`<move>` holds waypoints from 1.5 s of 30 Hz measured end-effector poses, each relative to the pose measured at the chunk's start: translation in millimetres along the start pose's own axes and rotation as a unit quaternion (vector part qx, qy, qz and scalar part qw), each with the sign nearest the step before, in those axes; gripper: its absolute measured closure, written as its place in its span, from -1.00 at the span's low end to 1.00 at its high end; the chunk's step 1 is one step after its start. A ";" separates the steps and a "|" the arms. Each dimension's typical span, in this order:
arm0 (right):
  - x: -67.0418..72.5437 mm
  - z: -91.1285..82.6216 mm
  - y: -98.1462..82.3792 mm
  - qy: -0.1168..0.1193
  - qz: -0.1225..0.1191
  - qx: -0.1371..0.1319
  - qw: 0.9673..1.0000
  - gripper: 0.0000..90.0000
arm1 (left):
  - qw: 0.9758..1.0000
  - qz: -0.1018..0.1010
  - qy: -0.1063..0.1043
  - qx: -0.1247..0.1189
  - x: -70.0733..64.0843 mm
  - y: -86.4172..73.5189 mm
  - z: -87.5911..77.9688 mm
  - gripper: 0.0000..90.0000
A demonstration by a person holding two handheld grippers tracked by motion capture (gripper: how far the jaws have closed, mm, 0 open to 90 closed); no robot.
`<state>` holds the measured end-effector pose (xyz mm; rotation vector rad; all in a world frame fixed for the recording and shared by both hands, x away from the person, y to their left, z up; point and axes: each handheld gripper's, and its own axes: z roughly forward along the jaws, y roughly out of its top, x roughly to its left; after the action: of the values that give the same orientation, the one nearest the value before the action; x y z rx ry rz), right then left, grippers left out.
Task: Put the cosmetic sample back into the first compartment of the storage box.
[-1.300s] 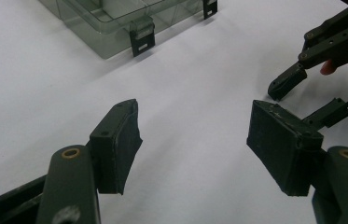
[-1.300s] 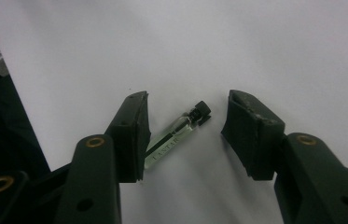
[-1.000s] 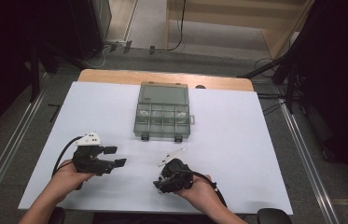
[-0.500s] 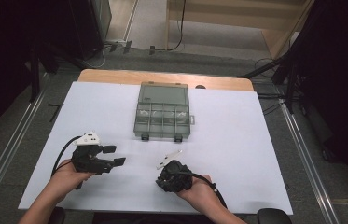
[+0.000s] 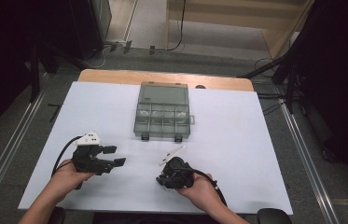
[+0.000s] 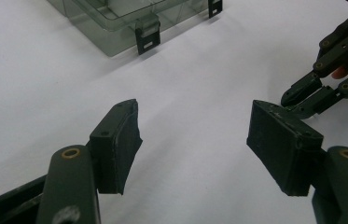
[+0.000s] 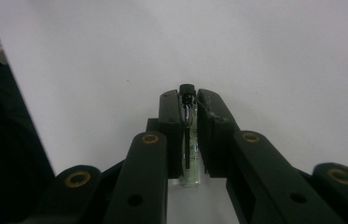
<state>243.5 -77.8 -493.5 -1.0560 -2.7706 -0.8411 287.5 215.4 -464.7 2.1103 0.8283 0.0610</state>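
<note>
One small vial sits clamped between the just-closed right gripper pads (black cap outward).

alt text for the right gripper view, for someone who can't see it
The right gripper has its two black jaws closed on a small clear glass vial with a black cap, pinched lengthwise between the pads; the jaws have just been closing. Beyond it lies the plain white table surface.

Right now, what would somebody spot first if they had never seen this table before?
Probably the see-through compartment box with its lid open, at the far middle of the white table. Next, the right gripper, near the front edge, whose jaws have just been closing on a tiny glass vial. The left gripper hangs open nearby.
</note>
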 end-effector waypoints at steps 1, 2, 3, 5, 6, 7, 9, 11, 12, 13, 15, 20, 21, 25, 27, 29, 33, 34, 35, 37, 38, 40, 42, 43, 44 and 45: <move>-0.4 -0.6 0.1 0.002 0.001 -0.001 1.000 0.83 | 1.000 0.000 0.000 0.000 0.1 0.0 0.0 -0.25; -0.2 -1.1 0.4 0.001 0.002 -0.001 1.000 0.83 | 1.000 0.000 0.000 0.001 0.1 -0.1 0.1 -0.25; -0.5 -1.4 0.6 0.001 0.002 -0.002 1.000 0.83 | 1.000 0.000 -0.001 0.002 0.0 -0.1 0.1 -0.25; -1.3 -3.0 0.9 0.002 0.004 -0.004 1.000 0.83 | 1.000 0.000 -0.001 0.002 -0.2 -0.1 0.1 -0.25; -2.1 -3.7 1.1 0.002 0.004 -0.006 1.000 0.83 | 1.000 0.001 -0.001 0.002 -0.3 0.0 0.3 -0.25; -2.9 -4.8 1.2 0.002 0.007 -0.009 1.000 0.83 | 1.000 0.001 -0.001 0.002 -0.4 0.0 0.3 -0.25; -5.3 -7.7 1.4 0.003 0.011 -0.012 1.000 0.83 | 1.000 0.001 -0.002 0.002 -0.5 0.0 0.5 -0.25; -8.1 -10.4 1.3 0.004 0.012 -0.017 1.000 0.83 | 1.000 0.001 -0.002 0.002 -0.3 0.3 0.7 -0.25; -8.7 -11.9 1.2 0.005 0.018 -0.017 1.000 0.83 | 1.000 0.001 -0.002 0.002 -0.2 0.5 0.8 -0.25; -10.5 -13.0 1.1 0.007 0.017 -0.019 1.000 0.83 | 1.000 0.001 -0.002 0.002 -0.2 0.7 0.9 -0.25; -13.3 -15.0 0.7 0.006 0.021 -0.023 0.999 0.83 | 1.000 0.002 -0.004 0.003 -0.3 1.0 1.3 -0.25; -17.1 -19.4 0.1 0.005 0.028 -0.027 0.999 0.83 | 1.000 0.002 -0.005 0.002 -0.6 1.7 2.8 -0.25; -17.7 -20.3 0.3 0.006 0.030 -0.027 0.999 0.83 | 1.000 0.002 -0.006 0.002 -0.5 1.9 3.0 -0.25; -20.4 -21.7 0.6 0.008 0.032 -0.024 0.999 0.83 | 1.000 0.003 -0.008 0.004 -0.3 3.2 4.7 -0.25; -21.6 -22.9 0.9 0.007 0.033 -0.024 0.999 0.83 | 1.000 0.005 -0.010 0.005 -0.4 4.1 5.4 -0.25; -23.7 -25.0 1.5 0.005 0.034 -0.027 0.999 0.83 | 1.000 0.006 -0.010 0.005 -0.7 4.6 6.3 -0.25; -26.9 -28.4 4.2 0.004 0.041 -0.030 0.999 0.83 | 1.000 0.006 -0.012 0.007 -0.8 5.4 7.9 -0.25; -28.3 -28.8 4.8 0.004 0.038 -0.029 0.999 0.83 | 1.000 0.007 -0.013 0.007 -0.8 5.6 8.3 -0.25; -29.0 -29.0 5.6 0.004 0.039 -0.027 0.999 0.83 | 1.000 0.007 -0.013 0.007 -0.4 5.9 8.6 -0.25; -30.7 -29.3 6.9 0.005 0.041 -0.026 0.999 0.83 | 1.000 0.007 -0.013 0.007 -0.1 6.2 8.9 -0.25; -31.8 -29.5 7.7 0.007 0.043 -0.026 0.999 0.83 | 1.000 0.006 -0.014 0.007 -0.1 6.2 9.2 -0.25; -33.6 -30.1 9.6 0.008 0.046 -0.025 0.999 0.83 | 1.000 0.005 -0.015 0.006 0.1 6.2 9.6 -0.25; -35.2 -30.5 11.8 0.008 0.047 -0.026 0.999 0.83 | 1.000 0.005 -0.015 0.007 0.1 6.3 9.9 -0.25; -36.0 -30.6 13.1 0.011 0.046 -0.027 0.999 0.83 | 1.000 0.006 -0.015 0.007 0.1 6.4 10.1 -0.25; -36.4 -30.8 14.4 0.010 0.048 -0.027 0.998 0.83 | 1.000 0.006 -0.014 0.008 -0.2 6.4 10.4 -0.25; -37.3 -30.8 15.6 0.011 0.045 -0.027 0.999 0.83 | 1.000 0.007 -0.013 0.008 -0.3 6.2 10.8 -0.25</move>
<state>277.7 -106.3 -469.0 -1.1645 -2.6742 -0.9137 294.2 205.0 -467.0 2.1286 0.8016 0.0344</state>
